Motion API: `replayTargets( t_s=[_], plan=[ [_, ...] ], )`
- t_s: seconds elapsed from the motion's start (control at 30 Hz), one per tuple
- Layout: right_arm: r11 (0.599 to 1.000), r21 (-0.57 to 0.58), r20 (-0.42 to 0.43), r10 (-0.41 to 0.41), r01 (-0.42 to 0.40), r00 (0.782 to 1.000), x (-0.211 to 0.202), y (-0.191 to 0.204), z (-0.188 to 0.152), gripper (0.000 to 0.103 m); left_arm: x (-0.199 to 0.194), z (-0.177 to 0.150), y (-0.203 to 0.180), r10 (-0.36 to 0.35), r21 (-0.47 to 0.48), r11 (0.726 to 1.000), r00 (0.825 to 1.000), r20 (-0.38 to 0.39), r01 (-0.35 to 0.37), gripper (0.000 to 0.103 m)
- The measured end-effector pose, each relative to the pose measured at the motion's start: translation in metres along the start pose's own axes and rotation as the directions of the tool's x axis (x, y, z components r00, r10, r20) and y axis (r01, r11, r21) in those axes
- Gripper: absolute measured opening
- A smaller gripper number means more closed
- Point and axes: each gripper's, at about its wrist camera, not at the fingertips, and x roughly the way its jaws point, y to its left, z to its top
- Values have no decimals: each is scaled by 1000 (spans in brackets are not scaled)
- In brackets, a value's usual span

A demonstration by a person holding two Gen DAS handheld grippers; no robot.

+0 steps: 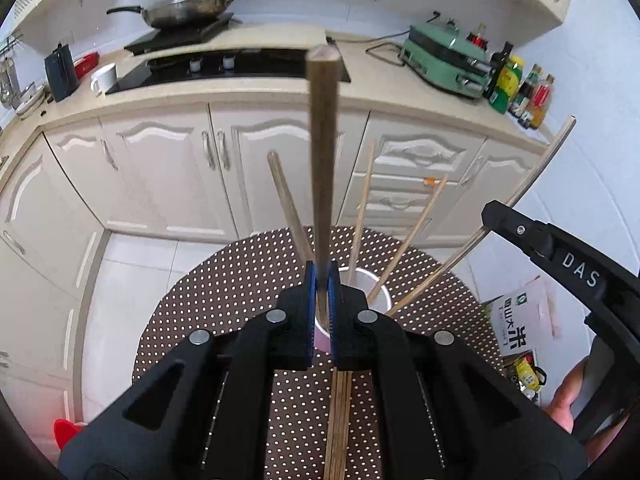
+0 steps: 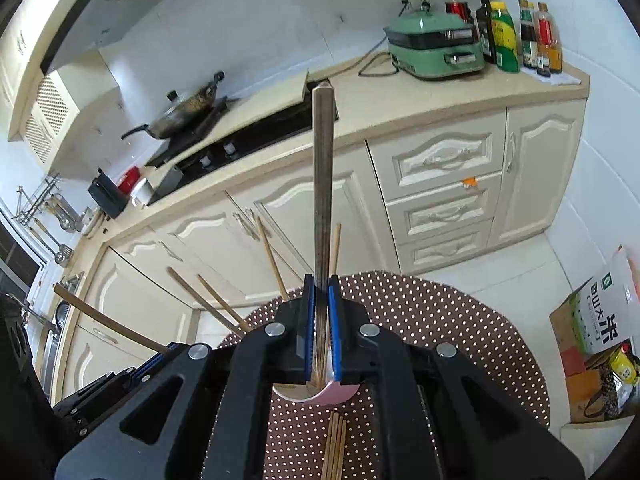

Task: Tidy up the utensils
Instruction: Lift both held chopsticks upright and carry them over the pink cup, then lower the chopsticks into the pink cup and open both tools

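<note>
Left gripper: jaws clamped together on a dark chopstick that stands upright between the blue pads, its lower end going down into the cup.
Right gripper: jaws clamped on its own dark chopstick, also upright, lower end inside the cup's mouth.
Cup: white inside, pink outside, standing on the counter just behind the left gripper's jaws; in the right wrist view it shows just under the jaws.
Chopsticks in cup: several lighter wooden ones lean outward against the rim, fanned apart.
Loose chopsticks: a small bundle lies flat on the counter, on the near side of the cup.
Counter: round, covered in brown cloth with white dots.
Background: a wok on the stove, a green appliance beside bottles.
</note>
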Motion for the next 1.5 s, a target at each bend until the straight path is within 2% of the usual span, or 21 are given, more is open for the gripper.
replayTargets(
  t_s=[0.57,0.67,1.0,1.07,1.13,1.2,1.3,1.43,1.5],
  plan=[
    [1000,4,-163,-20,21,986,60,-7,-21,6,62,-12,12,-10,-34,999,991,-132,6,7],
    [1000,0,-184,-19,19,983,67,-6,-24,6,65,-13,13,-5,-31,1000,994,-108,2,8],
    [1000,3,-239,-4,5,971,83,-7,-35,9,78,-20,16,-6,-5,1000,994,-107,6,12],
    [1000,8,-246,0,2,969,85,-8,-36,9,81,-23,14,3,16,1000,993,-115,-1,17],
    [1000,11,-260,-1,4,965,86,-9,-39,11,84,-26,13,30,24,999,992,-121,-27,33],
    [1000,19,-278,-5,11,961,87,-12,-42,18,85,-28,15,34,15,999,992,-125,-32,49],
    [999,31,-293,-8,18,956,85,-18,-48,24,83,-33,20,9,-5,1000,992,-124,-10,49],
    [999,37,-312,-18,31,950,80,-26,-58,30,83,-39,23,25,2,1000,991,-134,-24,49],
    [999,39,-319,-24,38,948,76,-29,-63,37,81,-42,24,25,2,1000,990,-137,-25,49]
  ],
)
